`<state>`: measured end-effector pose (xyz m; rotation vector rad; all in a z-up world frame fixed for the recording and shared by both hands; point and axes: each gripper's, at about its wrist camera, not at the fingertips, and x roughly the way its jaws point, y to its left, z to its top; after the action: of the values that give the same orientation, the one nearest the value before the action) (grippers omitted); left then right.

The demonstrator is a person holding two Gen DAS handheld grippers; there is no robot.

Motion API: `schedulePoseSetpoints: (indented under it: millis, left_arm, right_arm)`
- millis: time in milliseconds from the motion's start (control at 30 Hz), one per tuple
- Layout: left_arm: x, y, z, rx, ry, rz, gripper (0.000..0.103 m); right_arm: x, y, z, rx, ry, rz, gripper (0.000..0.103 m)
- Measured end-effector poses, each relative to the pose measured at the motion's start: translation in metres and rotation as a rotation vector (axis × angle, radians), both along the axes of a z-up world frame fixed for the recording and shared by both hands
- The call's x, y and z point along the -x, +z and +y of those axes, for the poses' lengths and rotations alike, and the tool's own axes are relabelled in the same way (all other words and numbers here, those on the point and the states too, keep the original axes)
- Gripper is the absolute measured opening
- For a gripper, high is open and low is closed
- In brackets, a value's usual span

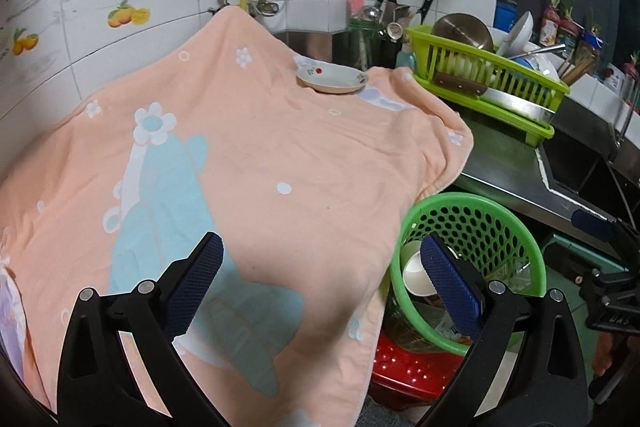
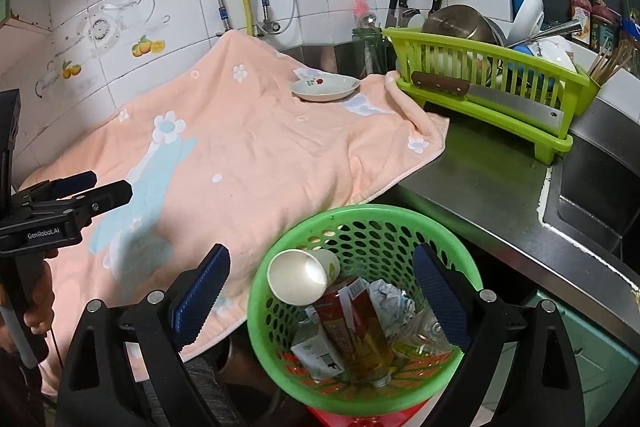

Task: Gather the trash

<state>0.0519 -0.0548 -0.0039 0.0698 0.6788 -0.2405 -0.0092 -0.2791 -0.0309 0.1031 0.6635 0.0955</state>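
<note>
A green perforated basket (image 2: 352,223) stands below the counter edge, on a red stool (image 1: 404,367). It holds a white paper cup (image 2: 300,277), a red and yellow carton (image 2: 356,323), a small white box (image 2: 316,351), crumpled paper (image 2: 390,297) and clear plastic. My right gripper (image 2: 320,283) is open and empty, just above the basket. My left gripper (image 1: 320,279) is open and empty over the peach towel (image 1: 260,167), with the basket (image 1: 472,211) at its right finger. The left gripper also shows in the right wrist view (image 2: 96,187).
A small flowered dish (image 2: 324,87) sits on the towel (image 2: 260,147) at the back. A green dish rack (image 2: 480,95) with a cleaver, pot and bowls stands right. A steel counter (image 2: 492,179) leads to a sink (image 2: 592,195). Knives and pipes line the tiled wall.
</note>
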Motion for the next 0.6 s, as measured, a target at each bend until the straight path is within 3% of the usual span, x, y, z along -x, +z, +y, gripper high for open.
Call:
schedulePoseSetpoints:
  millis: [233, 600]
  left_arm:
    - [0.014, -0.001, 0.005, 0.013, 0.022, -0.011, 0.098]
    - [0.034, -0.004, 0.004, 0.009, 0.043, -0.031, 0.098]
  right_arm:
    - [0.011, -0.003, 0.016, 0.078, -0.019, -0.008, 0.091]
    - [0.027, -0.004, 0.017, 0.074, -0.033, -0.015, 0.091]
